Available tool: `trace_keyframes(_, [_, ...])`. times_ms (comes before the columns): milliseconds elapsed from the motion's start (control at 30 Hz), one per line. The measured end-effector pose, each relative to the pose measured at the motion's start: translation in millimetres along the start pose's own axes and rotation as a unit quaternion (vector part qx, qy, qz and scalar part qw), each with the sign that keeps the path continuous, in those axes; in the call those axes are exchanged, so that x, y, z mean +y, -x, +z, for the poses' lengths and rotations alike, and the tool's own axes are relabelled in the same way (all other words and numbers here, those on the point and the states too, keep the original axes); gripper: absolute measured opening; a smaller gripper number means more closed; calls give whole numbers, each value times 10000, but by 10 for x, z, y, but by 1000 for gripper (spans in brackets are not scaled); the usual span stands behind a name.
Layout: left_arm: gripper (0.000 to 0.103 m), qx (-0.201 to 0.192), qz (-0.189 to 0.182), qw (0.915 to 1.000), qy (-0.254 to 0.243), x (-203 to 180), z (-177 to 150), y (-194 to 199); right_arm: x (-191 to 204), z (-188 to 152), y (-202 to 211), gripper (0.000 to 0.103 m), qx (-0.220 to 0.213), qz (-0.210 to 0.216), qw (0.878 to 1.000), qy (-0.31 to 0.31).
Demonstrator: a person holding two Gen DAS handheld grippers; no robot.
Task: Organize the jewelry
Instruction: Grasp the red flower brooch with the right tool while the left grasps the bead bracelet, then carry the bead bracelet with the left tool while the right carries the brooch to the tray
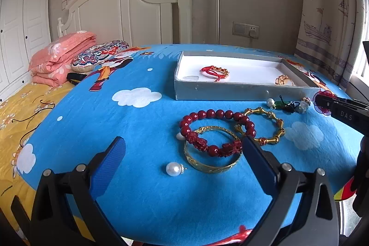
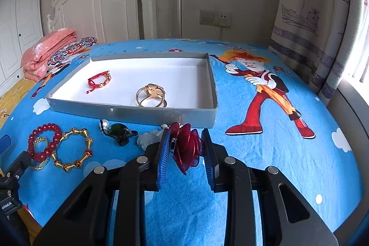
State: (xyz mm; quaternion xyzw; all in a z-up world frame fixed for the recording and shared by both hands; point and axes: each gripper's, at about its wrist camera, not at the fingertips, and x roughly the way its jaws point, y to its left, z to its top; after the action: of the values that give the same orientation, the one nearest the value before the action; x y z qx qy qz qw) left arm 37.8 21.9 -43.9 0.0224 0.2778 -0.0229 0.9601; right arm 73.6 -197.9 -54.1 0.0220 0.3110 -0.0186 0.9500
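Dark red translucent petal-shaped flower ornament (image 2: 185, 148) sits between pads of right hand-held gripper (image 2: 185, 149), jaws narrowed around it, apparently gripping; it lies on blue cartoon-print cloth (image 2: 265, 165), just before near wall of shallow grey cardboard tray with white floor (image 2: 138, 113).

Tray straight ahead: red cord bracelet (image 2: 99, 81), gold clover ring (image 2: 151, 95) inside.

Left hand-held gripper (image 1: 184, 153) wide open, empty, over dark red bead bracelet (image 1: 214, 130).

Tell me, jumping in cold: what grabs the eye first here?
The red flower ornament sits between the right gripper jaws, just in front of the grey tray. Left of it, the dark red bead bracelet overlaps gold bangles on the bright blue cartoon cloth.
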Motion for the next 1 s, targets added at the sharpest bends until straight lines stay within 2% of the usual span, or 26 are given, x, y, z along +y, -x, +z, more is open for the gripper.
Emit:
trace_keyframes(267, [97, 68, -389, 9989, -269, -288, 161, -81, 20, -106, 189, 27, -126, 286, 9995, -16])
trace_keyframes(300, [94, 85, -428, 9986, -284, -324, 182, -108, 27, -120, 208, 27, -143, 310, 9994, -2])
trace_keyframes(367, [82, 135, -501, 9981, -336, -405, 226, -162, 42, -141, 234, 27, -155, 369, 9992, 21])
trace_keyframes(533, [76, 245, -545, 9970, -496, -564, 278, -283, 53, -172, 265, 27, -187, 461, 9988, -1])
trace_keyframes(600, [66, 433, -576, 9959, -538, -599, 254, -367, 47, -180, 266, 27, -188, 488, 9986, -11])
trace_keyframes(633, [57, 565, -603, 9951, -541, -604, 226, -417, 46, -183, 263, 27, -184, 498, 9986, -14])
trace_keyframes(700, [40, 507, -510, 9959, -542, -588, 188, -430, 43, -195, 260, 27, -172, 513, 9985, -26])
trace_keyframes(767, [13, 421, -638, 9960, -472, -535, 200, -389, 51, -208, 255, 27, -156, 521, 9985, -20])
trace_keyframes(833, [11, 400, -849, 9950, -328, -467, 248, -369, 59, -220, 250, 27, -141, 536, 9985, -19])
trace_keyframes(1000, [11, 356, -940, 9946, -237, -417, 380, -432, 113, -224, 264, 27, -172, 576, 9982, 13])
